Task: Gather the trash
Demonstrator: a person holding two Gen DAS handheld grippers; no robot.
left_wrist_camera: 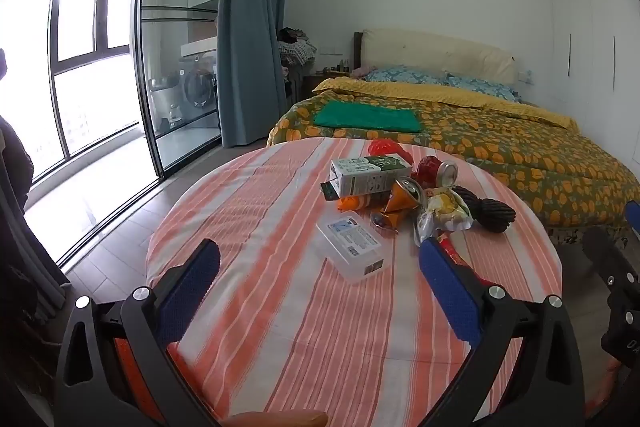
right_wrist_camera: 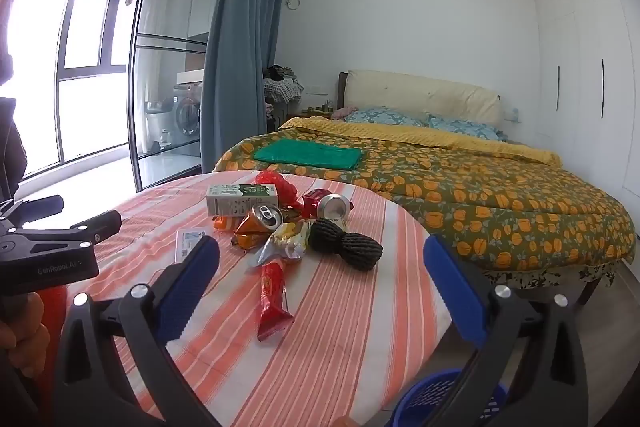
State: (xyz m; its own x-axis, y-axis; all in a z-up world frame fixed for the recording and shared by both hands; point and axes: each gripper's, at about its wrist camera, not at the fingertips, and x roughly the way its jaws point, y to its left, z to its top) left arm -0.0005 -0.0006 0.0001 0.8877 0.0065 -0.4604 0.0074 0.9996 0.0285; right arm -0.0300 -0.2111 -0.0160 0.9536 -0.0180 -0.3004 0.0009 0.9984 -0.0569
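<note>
A heap of trash lies on a round table with an orange-striped cloth (left_wrist_camera: pixel 280 307) (right_wrist_camera: pixel 340 327). It holds a green-and-white milk carton (left_wrist_camera: pixel 370 173) (right_wrist_camera: pixel 242 199), a crushed orange can (left_wrist_camera: pixel 404 201) (right_wrist_camera: pixel 260 221), a red can (left_wrist_camera: pixel 436 171) (right_wrist_camera: pixel 332 207), a yellow snack bag (left_wrist_camera: pixel 444 213) (right_wrist_camera: pixel 286 239), a black foam net (left_wrist_camera: pixel 488 213) (right_wrist_camera: pixel 346 241), a clear plastic box (left_wrist_camera: pixel 352 245) (right_wrist_camera: pixel 188 243) and a red wrapper (right_wrist_camera: pixel 274 297). My left gripper (left_wrist_camera: pixel 320 263) stands open, short of the box. My right gripper (right_wrist_camera: pixel 322 259) is open too, its fingers either side of the red wrapper, not touching.
A blue basket (right_wrist_camera: pixel 440 399) stands on the floor by the table's near right edge. A bed with a floral quilt (left_wrist_camera: pixel 500 147) (right_wrist_camera: pixel 460 195) lies behind the table. Glass sliding doors (left_wrist_camera: pixel 176 67) and a curtain are at the left. A hand (right_wrist_camera: pixel 20 331) holds the left gripper.
</note>
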